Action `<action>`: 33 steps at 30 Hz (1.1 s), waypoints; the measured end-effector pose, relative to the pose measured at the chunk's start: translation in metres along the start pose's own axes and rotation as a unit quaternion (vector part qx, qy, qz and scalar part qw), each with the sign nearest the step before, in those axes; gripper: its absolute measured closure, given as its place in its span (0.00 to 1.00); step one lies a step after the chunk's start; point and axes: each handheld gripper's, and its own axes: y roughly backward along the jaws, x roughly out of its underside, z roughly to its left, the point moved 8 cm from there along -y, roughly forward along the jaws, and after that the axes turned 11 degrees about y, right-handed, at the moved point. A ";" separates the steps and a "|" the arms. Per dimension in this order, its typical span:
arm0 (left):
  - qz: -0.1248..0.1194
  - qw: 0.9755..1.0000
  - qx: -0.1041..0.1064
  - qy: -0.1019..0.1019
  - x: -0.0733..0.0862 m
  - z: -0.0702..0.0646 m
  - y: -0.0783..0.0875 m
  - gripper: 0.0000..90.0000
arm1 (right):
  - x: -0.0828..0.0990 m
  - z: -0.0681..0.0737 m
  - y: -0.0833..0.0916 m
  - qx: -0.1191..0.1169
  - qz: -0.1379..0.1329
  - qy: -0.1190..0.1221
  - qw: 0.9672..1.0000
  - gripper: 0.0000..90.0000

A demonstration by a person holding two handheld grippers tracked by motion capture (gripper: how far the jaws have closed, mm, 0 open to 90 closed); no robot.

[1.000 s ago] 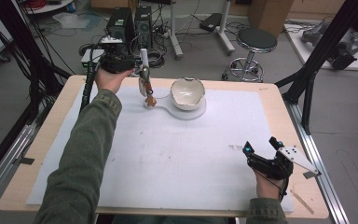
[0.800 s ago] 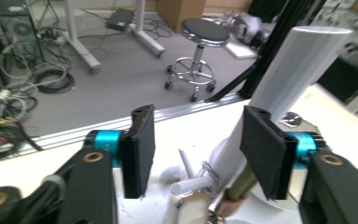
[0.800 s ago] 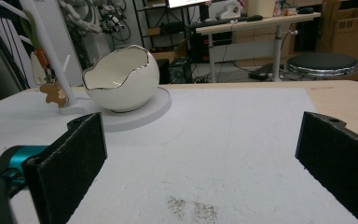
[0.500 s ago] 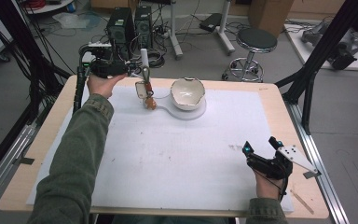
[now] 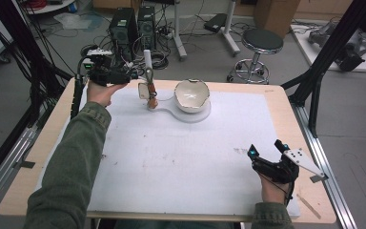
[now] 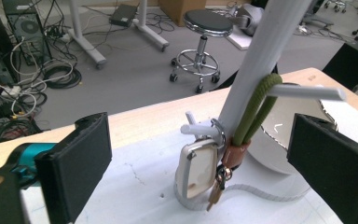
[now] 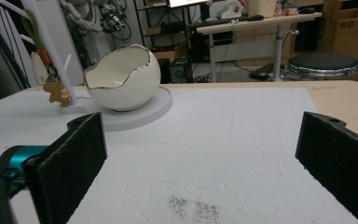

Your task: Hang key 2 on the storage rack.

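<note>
A bunch of keys (image 6: 200,170) hangs by an olive-green loop (image 6: 256,109) from a peg on a white post (image 6: 261,60): a cream fob, a brown tag, small keys. My left gripper (image 6: 200,140) points at it with the jaws wide on either side, their pads touching nothing; they have just been opening. In the high view the left gripper (image 5: 134,76) sits just left of the post (image 5: 147,59) and the keys (image 5: 147,93). My right gripper (image 5: 266,150) rests open near the table's front right, with nothing between its jaws (image 7: 200,140).
A white egg-shaped bowl (image 5: 191,94) with a jagged silver rim stands on the stand's round white base (image 5: 190,116), right of the post. A white mat (image 5: 171,157) covers the wooden table (image 5: 276,95). Beyond the far edge are a stool (image 5: 262,43), computers and cables.
The left hand and gripper have drawn back to the left, away from the post. Its jaws have come off the hanging keys. The right gripper has stayed where it was.
</note>
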 end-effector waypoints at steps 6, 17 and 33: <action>-0.006 1.000 -0.007 -0.010 0.010 -0.001 0.008 0.06 | 0.000 0.001 -0.001 -0.002 -0.001 0.003 1.000 0.01; -0.019 1.000 -0.012 -0.008 0.026 0.003 0.023 0.06 | 0.000 0.002 -0.001 -0.003 0.001 0.004 1.000 0.01; -0.051 0.998 -0.032 0.001 0.052 0.004 0.046 0.02 | 0.000 0.002 -0.001 -0.005 0.003 0.003 1.000 0.01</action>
